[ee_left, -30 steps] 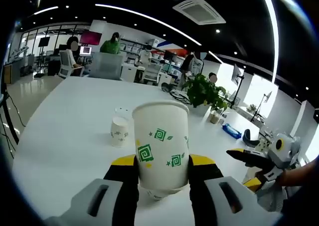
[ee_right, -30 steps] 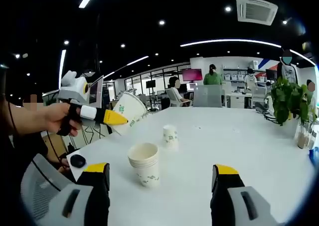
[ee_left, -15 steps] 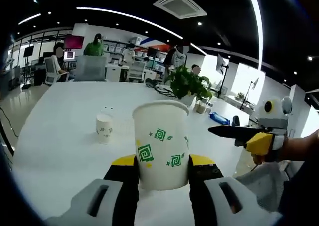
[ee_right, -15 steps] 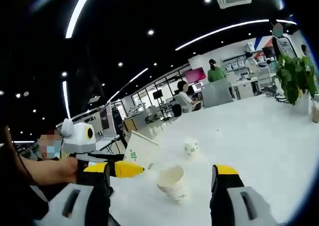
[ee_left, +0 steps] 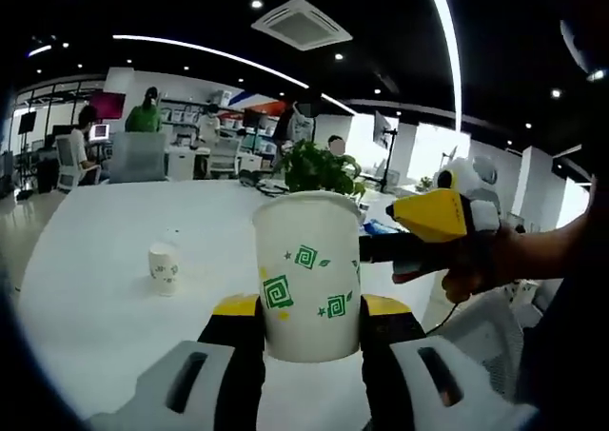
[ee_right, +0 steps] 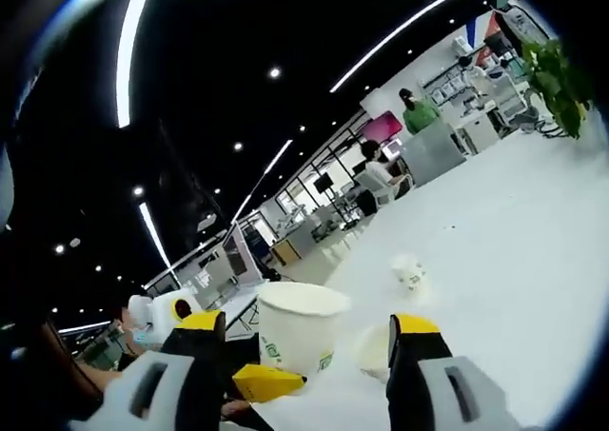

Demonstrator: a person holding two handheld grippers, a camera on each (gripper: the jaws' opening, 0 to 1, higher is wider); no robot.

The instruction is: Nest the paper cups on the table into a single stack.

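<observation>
Above bare white table (ee_left: 86,288), left claw (ee_left: 310,312) pinching paper cup (ee_left: 307,269); right claw (ee_right: 304,341) spread.

Cups first: one white cup (ee_left: 309,277) with green squares is clamped between the left claw's (ee_left: 311,309) jaws, one small cup (ee_left: 164,267) stands alone far off on the desk (ee_left: 86,260), and one stack (ee_right: 371,348) shows low in the right gripper view — how many cups it holds cannot be told. Two claws — the right claw (ee_right: 309,328) spread wide. One potted plant (ee_left: 319,169). One desk. About four people at the back.
</observation>
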